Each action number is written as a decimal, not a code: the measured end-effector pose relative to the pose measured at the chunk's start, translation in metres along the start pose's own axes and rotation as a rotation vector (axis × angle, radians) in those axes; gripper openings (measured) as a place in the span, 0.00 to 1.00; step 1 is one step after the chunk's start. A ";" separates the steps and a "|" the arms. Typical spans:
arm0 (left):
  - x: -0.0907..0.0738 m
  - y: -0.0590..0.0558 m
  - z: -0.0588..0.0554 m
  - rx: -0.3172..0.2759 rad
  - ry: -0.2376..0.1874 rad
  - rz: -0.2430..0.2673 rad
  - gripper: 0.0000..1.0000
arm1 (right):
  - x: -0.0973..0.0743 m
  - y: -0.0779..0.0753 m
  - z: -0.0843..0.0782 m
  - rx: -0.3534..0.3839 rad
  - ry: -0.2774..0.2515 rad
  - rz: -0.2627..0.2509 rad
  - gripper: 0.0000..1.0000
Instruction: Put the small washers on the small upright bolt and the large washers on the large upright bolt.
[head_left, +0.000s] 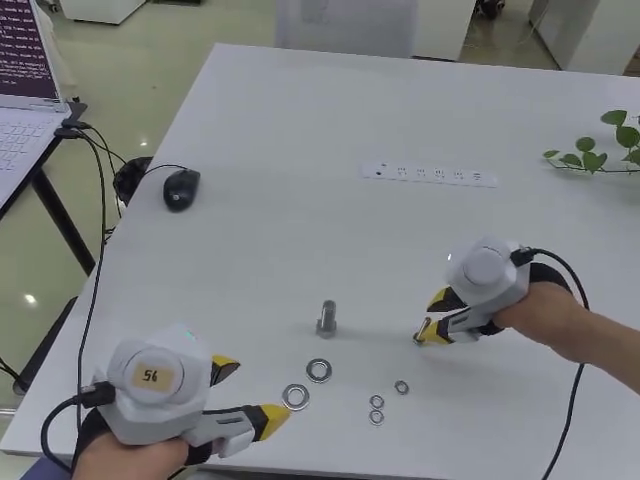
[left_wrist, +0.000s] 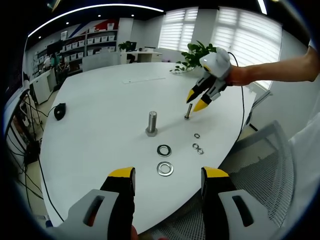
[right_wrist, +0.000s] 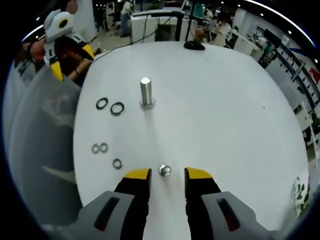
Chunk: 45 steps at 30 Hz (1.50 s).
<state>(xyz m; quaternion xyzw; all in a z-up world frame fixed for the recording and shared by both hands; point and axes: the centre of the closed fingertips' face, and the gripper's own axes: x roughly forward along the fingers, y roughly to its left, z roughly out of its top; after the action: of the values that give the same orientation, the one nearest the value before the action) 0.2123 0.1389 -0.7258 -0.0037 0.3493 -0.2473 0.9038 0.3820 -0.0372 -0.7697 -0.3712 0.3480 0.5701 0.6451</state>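
Probably an office: laptop (head_left: 22, 70), mouse (head_left: 181, 187), power strip (head_left: 428, 174) on white table (head_left: 300, 110); window blinds (left_wrist: 240, 35).

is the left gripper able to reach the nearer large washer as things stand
Probably yes: the left gripper is open, and the nearer large washer lies flat on the bare table just ahead of its jaws, with nothing between them.

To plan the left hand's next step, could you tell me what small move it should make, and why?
Probably ease the left gripper forward and down onto the nearest large washer: its fingers are open and empty, that washer lies flat just ahead between them, and the large bolt stands bare.
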 end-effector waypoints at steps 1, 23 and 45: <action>0.000 0.000 0.000 0.001 0.001 0.000 0.52 | -0.002 0.000 0.000 0.014 -0.006 -0.004 0.28; 0.002 -0.006 -0.001 0.015 0.007 -0.015 0.52 | 0.010 0.059 -0.052 0.094 0.079 0.076 0.24; 0.002 -0.004 0.001 0.010 0.005 -0.013 0.52 | 0.046 0.088 -0.015 -0.069 0.055 0.150 0.19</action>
<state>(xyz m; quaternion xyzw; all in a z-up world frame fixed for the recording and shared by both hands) 0.2125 0.1345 -0.7255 -0.0007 0.3501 -0.2550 0.9013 0.2988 -0.0218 -0.8240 -0.3815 0.3727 0.6181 0.5775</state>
